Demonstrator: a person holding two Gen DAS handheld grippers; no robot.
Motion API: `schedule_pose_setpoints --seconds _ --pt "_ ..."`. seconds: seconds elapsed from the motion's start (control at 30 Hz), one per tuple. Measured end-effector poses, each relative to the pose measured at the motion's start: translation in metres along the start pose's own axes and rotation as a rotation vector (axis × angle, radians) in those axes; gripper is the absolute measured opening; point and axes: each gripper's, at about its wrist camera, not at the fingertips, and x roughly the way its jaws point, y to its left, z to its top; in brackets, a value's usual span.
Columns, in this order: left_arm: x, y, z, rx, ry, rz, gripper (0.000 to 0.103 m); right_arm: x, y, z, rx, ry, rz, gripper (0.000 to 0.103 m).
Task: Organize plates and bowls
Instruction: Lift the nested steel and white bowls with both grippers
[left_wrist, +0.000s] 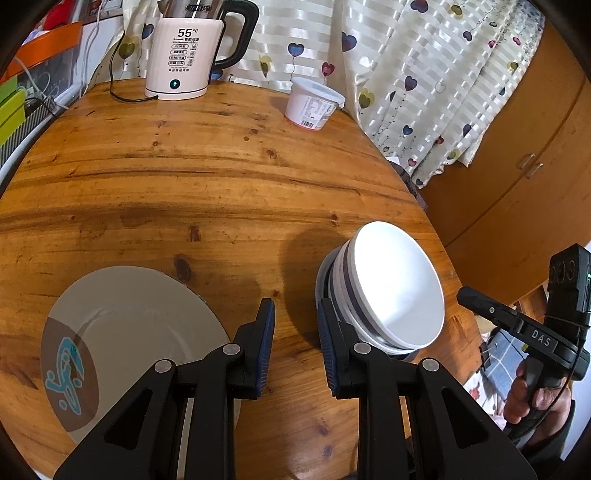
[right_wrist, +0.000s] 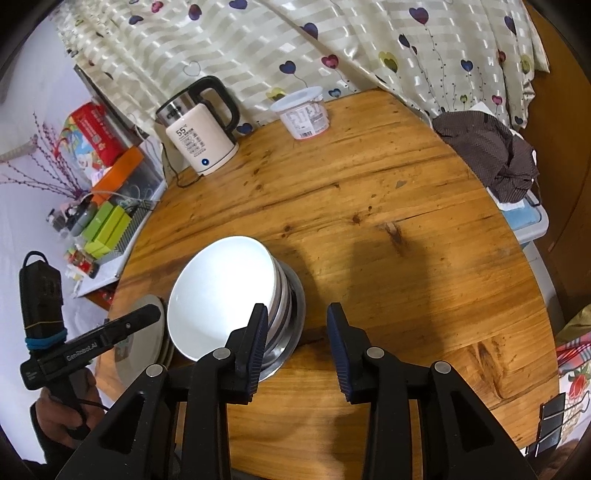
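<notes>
Resting on a round wooden tabletop (left_wrist: 221, 177), one stack of bowls (left_wrist: 391, 291) sits near the front edge, a white bowl on top nested into striped ones, with a steel bowl (right_wrist: 295, 332) at the bottom; the exact number in the stack cannot be told. The stack leans, its top bowl tilted toward the plates. One grey plate (left_wrist: 140, 332) with a brown band and a blue figure lies flat beside the stack, a short gap apart; the right wrist view shows a second rim under it, so two plates (right_wrist: 147, 339) appear stacked there.

Two handheld grippers hover over the tabletop. The left gripper (left_wrist: 295, 339) has its fingers (left_wrist: 266, 347) parted with only bare wood between them, one finger over the plate's edge and the other just beside the bowls. The right gripper (right_wrist: 297, 347) likewise stands with fingers (right_wrist: 341, 354) apart and nothing between them, its near finger crossing in front of the bowl stack.

At the far side stand one electric kettle (left_wrist: 181, 55) and one lidded white tub (left_wrist: 314, 103), well apart from the dishes. One dark cloth (right_wrist: 487, 155) lies bunched at the table's far right.
</notes>
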Motion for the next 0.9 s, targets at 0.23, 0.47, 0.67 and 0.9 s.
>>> schedule_pose_setpoints --seconds 0.23,0.47,0.67,0.9 --pt "0.004 0.000 -0.001 0.000 0.010 -0.002 0.025 0.003 -0.007 -0.001 0.017 0.014 0.015 0.032" --pt "0.007 0.001 0.000 0.003 0.012 -0.009 0.025 0.006 -0.009 -0.002 0.022 0.023 0.032 0.032" --pt "0.010 0.002 0.000 -0.007 0.023 -0.011 0.025 0.011 -0.013 -0.003 0.038 0.036 0.044 0.032" --pt "0.015 0.004 -0.001 -0.016 0.043 -0.034 0.025 0.016 -0.016 -0.004 0.047 0.052 0.059 0.032"
